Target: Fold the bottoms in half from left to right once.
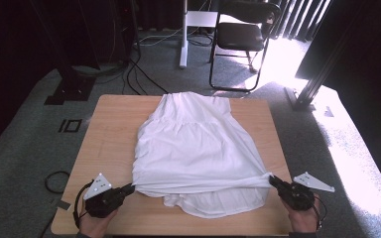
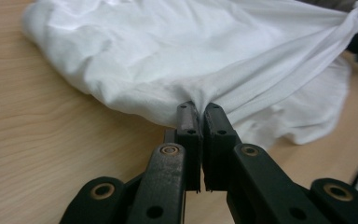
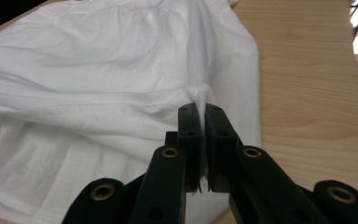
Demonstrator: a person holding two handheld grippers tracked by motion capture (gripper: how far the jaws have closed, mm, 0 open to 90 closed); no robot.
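A white, thin cotton garment (image 1: pixel 196 148) with a gathered seam across its upper part lies spread on the light wooden table, narrow end toward the far edge. Its near part is wrinkled and pulled taut sideways into a ridge between two pinched corners, loose hem bunched beneath.

Garment (image 1: pixel 193 148) lies mid-surface (image 1: pixel 114 124), reaching from far edge toward near edge. Left tool (image 1: pixel 129 188) at its near-left corner, right tool (image 1: pixel 273 181) at its near-right corner. Chair (image 1: pixel 240 34) on the floor behind the surface.
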